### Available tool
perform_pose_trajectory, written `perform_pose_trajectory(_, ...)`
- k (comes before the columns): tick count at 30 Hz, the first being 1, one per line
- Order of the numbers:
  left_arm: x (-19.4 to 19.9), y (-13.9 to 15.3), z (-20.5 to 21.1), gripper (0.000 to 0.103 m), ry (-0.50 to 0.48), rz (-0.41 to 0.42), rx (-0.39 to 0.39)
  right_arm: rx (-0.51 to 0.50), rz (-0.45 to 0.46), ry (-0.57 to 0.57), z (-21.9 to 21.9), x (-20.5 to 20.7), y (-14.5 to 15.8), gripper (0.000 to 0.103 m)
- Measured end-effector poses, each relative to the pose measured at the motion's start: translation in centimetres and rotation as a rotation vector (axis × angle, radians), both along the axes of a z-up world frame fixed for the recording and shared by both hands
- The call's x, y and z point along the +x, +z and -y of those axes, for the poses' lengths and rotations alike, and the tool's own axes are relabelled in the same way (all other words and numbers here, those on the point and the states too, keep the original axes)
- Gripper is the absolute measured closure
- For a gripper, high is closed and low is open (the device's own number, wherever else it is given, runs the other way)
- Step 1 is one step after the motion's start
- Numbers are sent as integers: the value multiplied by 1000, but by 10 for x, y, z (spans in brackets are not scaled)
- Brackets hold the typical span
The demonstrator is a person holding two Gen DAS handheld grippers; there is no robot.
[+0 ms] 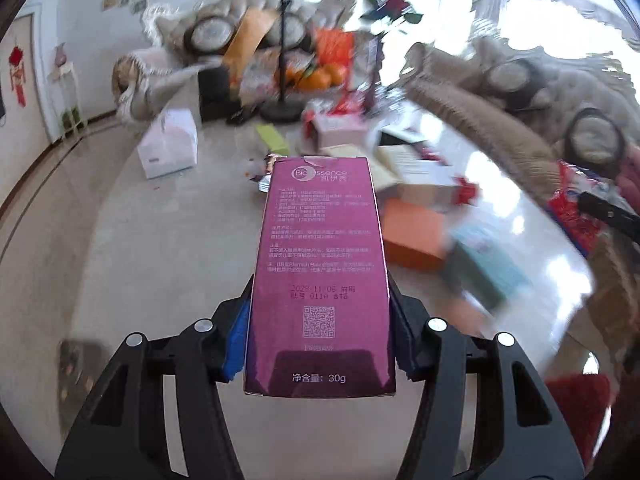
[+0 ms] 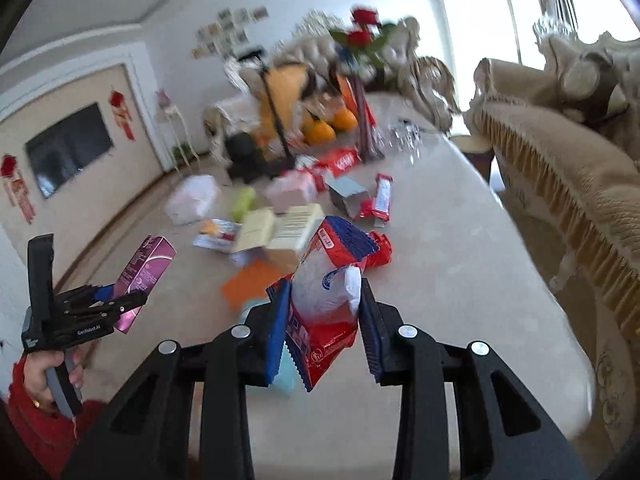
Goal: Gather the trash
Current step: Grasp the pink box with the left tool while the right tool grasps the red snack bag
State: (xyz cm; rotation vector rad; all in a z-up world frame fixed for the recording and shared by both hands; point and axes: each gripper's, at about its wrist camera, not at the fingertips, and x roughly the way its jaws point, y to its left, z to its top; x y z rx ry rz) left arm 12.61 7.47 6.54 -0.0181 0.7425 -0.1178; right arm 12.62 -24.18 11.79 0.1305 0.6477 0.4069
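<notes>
My left gripper [image 1: 320, 332] is shut on a tall purple cosmetic box [image 1: 320, 264], held lengthwise above the pale marble table [image 1: 168, 264]. The same gripper [image 2: 120, 300] and purple box [image 2: 144, 268] show at the left of the right wrist view. My right gripper [image 2: 324, 332] is shut on a red, white and blue snack wrapper [image 2: 328, 300], lifted above the table [image 2: 460, 272]. More trash lies on the table: an orange card [image 2: 248, 288], yellowish boxes [image 2: 280, 228], a red wrapper [image 2: 380, 200] and a pink box [image 2: 292, 192].
A white tissue box [image 1: 170, 146], oranges [image 1: 320, 76], a vase of red flowers [image 2: 362, 80] and a black stand [image 1: 282, 108] sit at the table's far end. Beige sofas [image 2: 560, 168] run along the right and the back. A TV [image 2: 68, 148] hangs on the left wall.
</notes>
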Motion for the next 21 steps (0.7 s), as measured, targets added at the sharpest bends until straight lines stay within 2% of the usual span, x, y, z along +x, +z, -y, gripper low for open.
perform_pose_trajectory(2, -52, 4, 7, 46, -44, 31, -12, 25, -8, 40, 3, -38, -5, 71)
perform_pose_trajectory(4, -101, -7, 19, 46, -96, 13, -17, 46, -63, 78, 1, -82, -25, 71)
perform_pose_trajectory(6, -134, -28, 30, 46, -139, -51, -43, 56, -144, 98, -4, -114, -52, 71)
perform_pose_trajectory(8, -161, -68, 43, 46, -180, -178, -84, 61, -263, 101, -14, -141, -92, 71)
perform_pose_trajectory(9, -166, -84, 47, 46, -184, -224, -85, 62, -352, 112, -21, -153, -121, 71)
perform_pose_trajectory(11, -172, -134, 60, 46, -179, -349, -52, 63, -472, 111, -31, -165, -164, 71)
perform_pose_trajectory(14, -169, -187, 68, 46, -178, -480, -47, 4, -585, 106, -43, -173, -213, 71)
perform_pose_trajectory(18, -159, -226, 79, 46, -203, -581, -43, -57, -649, 118, -52, -170, -246, 71)
perform_pose_trajectory(20, -156, -234, 85, 46, -218, -595, -40, -93, -645, 123, -56, -171, -253, 70)
perform_pose_trajectory(21, -155, -237, 87, 45, -216, -595, -26, -96, -653, 139, -57, -168, -256, 66)
